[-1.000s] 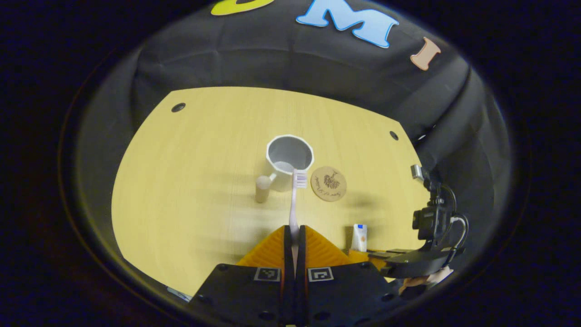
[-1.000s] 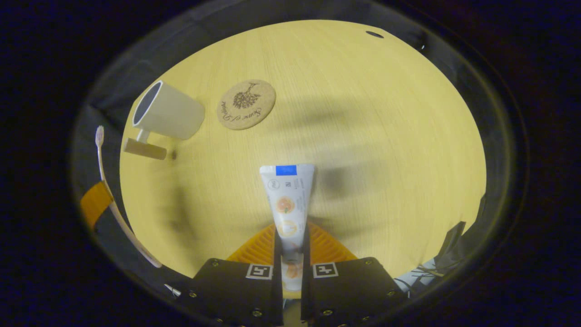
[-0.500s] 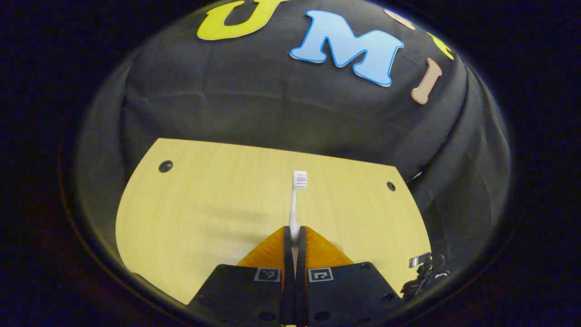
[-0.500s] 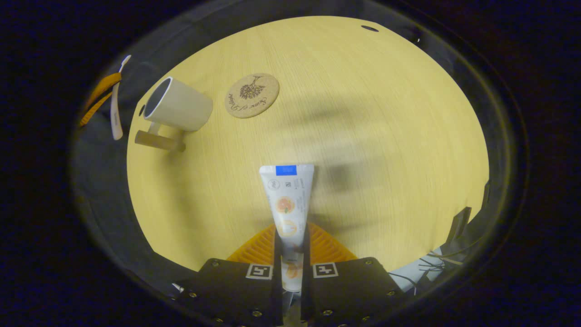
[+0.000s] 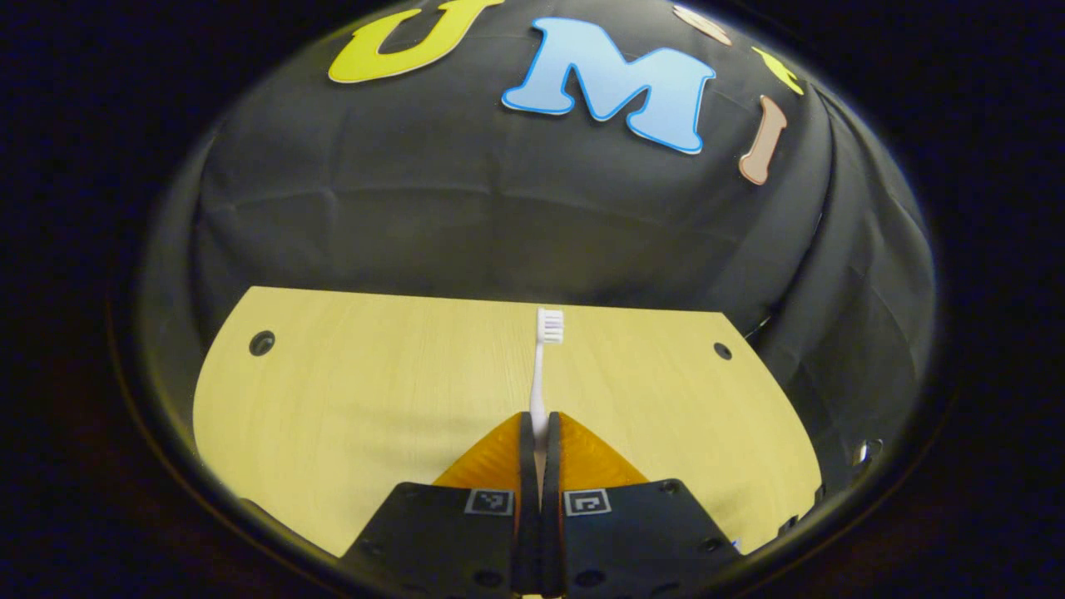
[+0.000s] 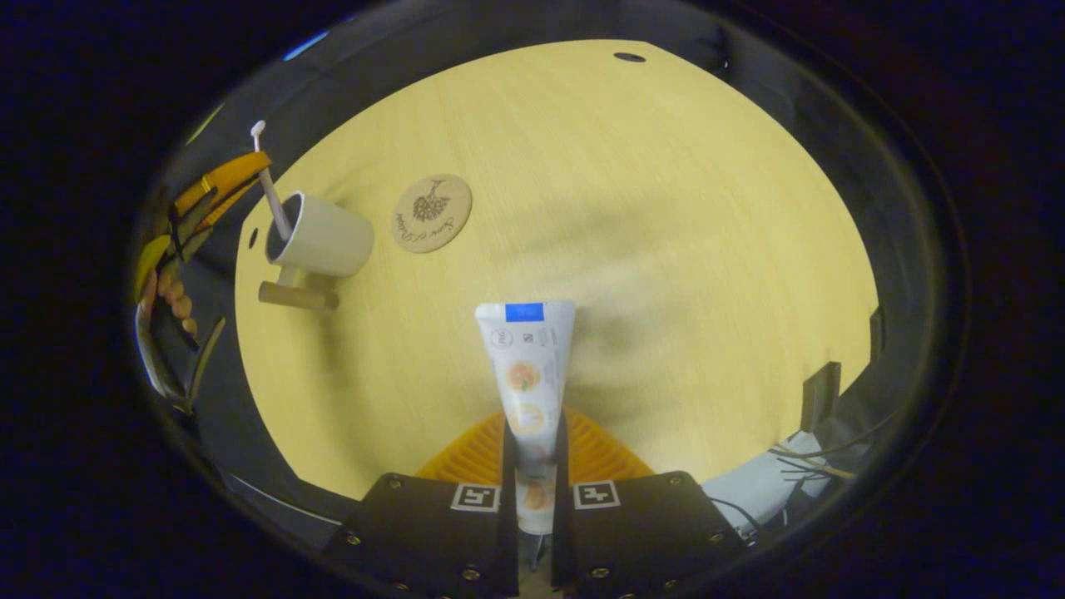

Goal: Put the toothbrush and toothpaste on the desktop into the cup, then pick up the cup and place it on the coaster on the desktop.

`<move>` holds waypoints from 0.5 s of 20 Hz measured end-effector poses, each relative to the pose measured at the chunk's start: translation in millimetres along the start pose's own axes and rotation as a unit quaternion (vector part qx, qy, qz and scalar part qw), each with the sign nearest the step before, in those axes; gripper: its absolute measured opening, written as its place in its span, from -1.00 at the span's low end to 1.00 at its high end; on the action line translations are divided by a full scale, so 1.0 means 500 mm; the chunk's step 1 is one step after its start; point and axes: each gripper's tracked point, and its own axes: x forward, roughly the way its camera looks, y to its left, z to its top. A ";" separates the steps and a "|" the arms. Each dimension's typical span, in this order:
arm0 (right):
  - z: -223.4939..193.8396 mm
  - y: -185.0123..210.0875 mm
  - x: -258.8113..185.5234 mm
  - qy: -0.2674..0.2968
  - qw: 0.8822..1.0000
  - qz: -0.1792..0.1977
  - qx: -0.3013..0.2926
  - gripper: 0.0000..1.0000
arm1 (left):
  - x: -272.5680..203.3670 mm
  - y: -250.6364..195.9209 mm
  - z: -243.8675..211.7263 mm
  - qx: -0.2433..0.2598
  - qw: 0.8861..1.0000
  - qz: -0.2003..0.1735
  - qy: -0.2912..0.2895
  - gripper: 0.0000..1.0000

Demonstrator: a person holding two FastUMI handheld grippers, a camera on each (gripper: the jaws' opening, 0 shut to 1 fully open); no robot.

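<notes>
In the left gripper view my left gripper (image 5: 539, 433) is shut on the white toothbrush (image 5: 542, 366), bristle head pointing away over the yellow table (image 5: 349, 399). In the right gripper view that left gripper (image 6: 220, 179) hangs over the white cup (image 6: 324, 243), which has a wooden handle (image 6: 295, 295). The toothbrush (image 6: 270, 187) stands nearly upright with its lower end at the cup's mouth. The round cork coaster (image 6: 431, 213) lies just right of the cup. My right gripper (image 6: 532, 441) is shut on the toothpaste tube (image 6: 527, 366), held above the table's near part.
A hand (image 6: 166, 291) holds the left gripper at the table's left edge. Small round holes (image 5: 261, 342) (image 5: 722, 350) mark the table's far corners. Cables and a pale object (image 6: 757, 487) lie off the near right edge. The black cloth wall (image 5: 499, 216) stands behind the table.
My left gripper tilted up and carried the toothbrush over the cup, its lower end now at the mouth. The right gripper kept hold of the toothpaste and drew back slightly.
</notes>
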 end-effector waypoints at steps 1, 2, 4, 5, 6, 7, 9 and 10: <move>0.008 -0.002 -0.006 -0.005 1.000 0.002 0.006 -0.65 | 0.000 -0.001 -0.006 -0.001 1.000 0.000 -0.003 -0.72; 0.017 -0.001 -0.015 -0.011 1.000 0.005 0.009 -0.65 | -0.004 -0.010 -0.012 -0.010 1.000 -0.014 0.001 -0.87; 0.033 0.003 -0.023 -0.019 1.000 0.009 0.010 -0.65 | -0.008 -0.014 -0.029 -0.015 1.000 -0.020 0.009 -0.72; 0.041 0.010 -0.026 -0.023 1.000 0.012 0.009 -0.65 | -0.014 -0.017 -0.031 -0.014 1.000 -0.022 0.009 -0.53; 0.047 0.017 -0.031 -0.025 1.000 0.016 0.009 -0.65 | -0.020 -0.019 -0.033 -0.012 1.000 -0.019 0.009 -0.32; 0.052 0.027 -0.029 -0.027 0.999 0.020 0.008 -0.65 | -0.030 -0.013 -0.032 -0.010 1.000 -0.016 0.009 -0.12; 0.078 0.054 -0.040 -0.038 0.999 0.030 0.000 -0.65 | -0.069 -0.014 -0.026 -0.012 1.000 -0.017 0.001 0.18; 0.088 0.066 -0.044 -0.040 0.999 0.035 -0.003 -0.65 | -0.082 -0.014 -0.024 -0.013 1.000 -0.017 -0.001 0.27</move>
